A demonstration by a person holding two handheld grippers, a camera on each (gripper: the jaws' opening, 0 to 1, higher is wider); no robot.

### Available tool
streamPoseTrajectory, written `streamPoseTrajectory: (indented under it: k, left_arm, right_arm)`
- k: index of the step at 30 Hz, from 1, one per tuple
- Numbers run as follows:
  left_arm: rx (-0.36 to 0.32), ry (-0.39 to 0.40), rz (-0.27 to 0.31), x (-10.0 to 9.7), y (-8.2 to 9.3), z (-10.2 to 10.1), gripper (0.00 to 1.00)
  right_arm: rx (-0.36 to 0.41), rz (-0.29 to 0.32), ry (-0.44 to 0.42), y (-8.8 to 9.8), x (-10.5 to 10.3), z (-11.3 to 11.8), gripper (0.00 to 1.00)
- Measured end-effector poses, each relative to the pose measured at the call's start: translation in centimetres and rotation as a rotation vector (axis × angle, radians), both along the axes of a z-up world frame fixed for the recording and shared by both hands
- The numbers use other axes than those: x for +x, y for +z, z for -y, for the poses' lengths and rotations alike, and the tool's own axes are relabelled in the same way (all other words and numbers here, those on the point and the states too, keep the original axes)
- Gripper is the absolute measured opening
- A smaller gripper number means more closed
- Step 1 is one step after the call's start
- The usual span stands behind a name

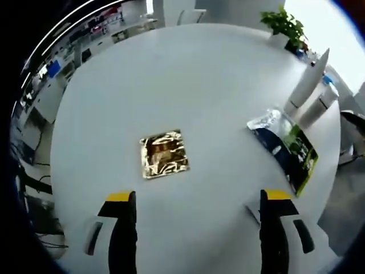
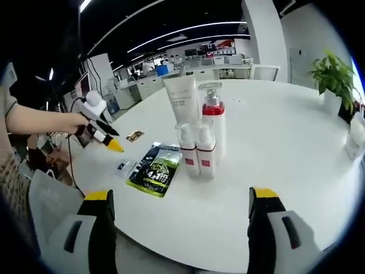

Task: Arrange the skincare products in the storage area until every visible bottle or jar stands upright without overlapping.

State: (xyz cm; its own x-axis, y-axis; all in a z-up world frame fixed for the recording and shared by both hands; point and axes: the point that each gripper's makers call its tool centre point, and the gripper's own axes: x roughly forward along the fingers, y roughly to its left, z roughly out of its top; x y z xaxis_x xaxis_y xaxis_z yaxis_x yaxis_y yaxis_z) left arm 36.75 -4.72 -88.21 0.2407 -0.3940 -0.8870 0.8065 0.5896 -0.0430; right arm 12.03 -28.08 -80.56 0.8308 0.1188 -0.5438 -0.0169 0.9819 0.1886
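Skincare bottles stand upright, clustered mid-table; 2 sachets lie flat.
Pump bottle (image 2: 213, 123), tube (image 2: 182, 100) and 2 small bottles (image 2: 195, 151) touch, so a careless reach for the green sachet (image 2: 153, 169) or gold sachet (image 1: 163, 154) could topple them. Left gripper (image 1: 197, 220) and right gripper (image 2: 179, 220) hover wide open, empty.
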Motion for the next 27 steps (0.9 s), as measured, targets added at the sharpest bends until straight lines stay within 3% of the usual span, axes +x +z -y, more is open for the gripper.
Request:
streamPoseTrajectory:
  k: [10, 15, 27]
  left_arm:
    - [-0.004, 0.057, -0.016, 2.5, -1.0, 0.3, 0.82]
    - [-0.004, 0.086, -0.012, 3.9, -1.2, 0.6, 0.76]
    - [0.01, 0.092, -0.006, 5.6, -1.8, 1.0, 0.64]
  right_arm:
    - [0.007, -0.02, 0.001, -0.4, 0.1, -0.1, 0.97]
    - [0.006, -0.026, 0.006, -0.5, 0.2, -0.2, 0.97]
    - [0.007, -0.045, 0.02, -0.8, 0.5, -0.3, 0.97]
